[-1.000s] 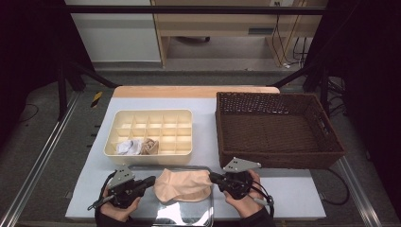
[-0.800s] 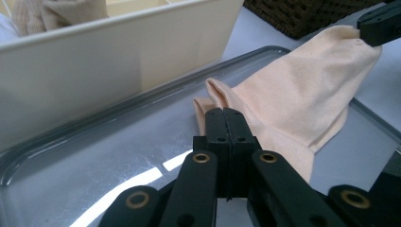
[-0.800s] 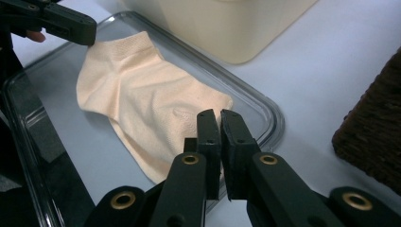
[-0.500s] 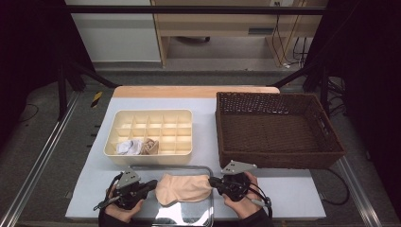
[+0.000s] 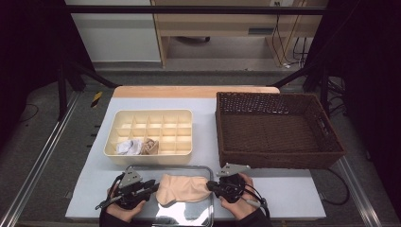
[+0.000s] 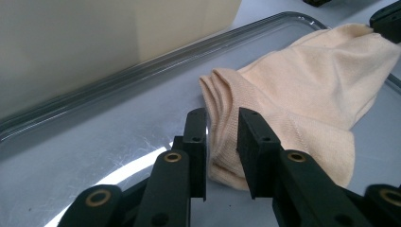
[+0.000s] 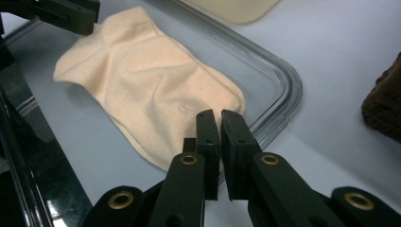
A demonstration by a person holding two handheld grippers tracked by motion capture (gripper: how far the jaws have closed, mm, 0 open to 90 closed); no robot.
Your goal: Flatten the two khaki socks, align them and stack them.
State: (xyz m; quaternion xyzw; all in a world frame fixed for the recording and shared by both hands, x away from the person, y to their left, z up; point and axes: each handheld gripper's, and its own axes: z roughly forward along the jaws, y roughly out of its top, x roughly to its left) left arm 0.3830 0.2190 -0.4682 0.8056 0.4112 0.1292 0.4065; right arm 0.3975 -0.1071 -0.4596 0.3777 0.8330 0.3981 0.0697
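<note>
A peach sock [image 5: 182, 188] lies flat on a shiny metal tray [image 5: 189, 168] at the table's front edge. My left gripper [image 5: 155, 187] is at the sock's left end. In the left gripper view its jaws have just been opening, and the gripper [image 6: 222, 118] stands a little apart around the sock's folded cuff [image 6: 307, 80] without pressing on it. My right gripper [image 5: 209, 185] is at the sock's right end. In the right gripper view it [image 7: 221, 116] is shut, tips pinching the sock's edge [image 7: 151, 85] over the tray rim [image 7: 283, 80].
Behind the tray stands a cream divided organiser box [image 5: 149, 158] with a white sock [image 5: 127, 146] and a tan sock [image 5: 149, 146] in its front cells. A large dark wicker basket [image 5: 279, 158] stands at the right. Bare table [image 5: 283, 194] lies right of the tray.
Both hands have stayed nearly in place at the sock's ends. The left gripper's jaws have parted slightly. The sock has stayed on the tray.
</note>
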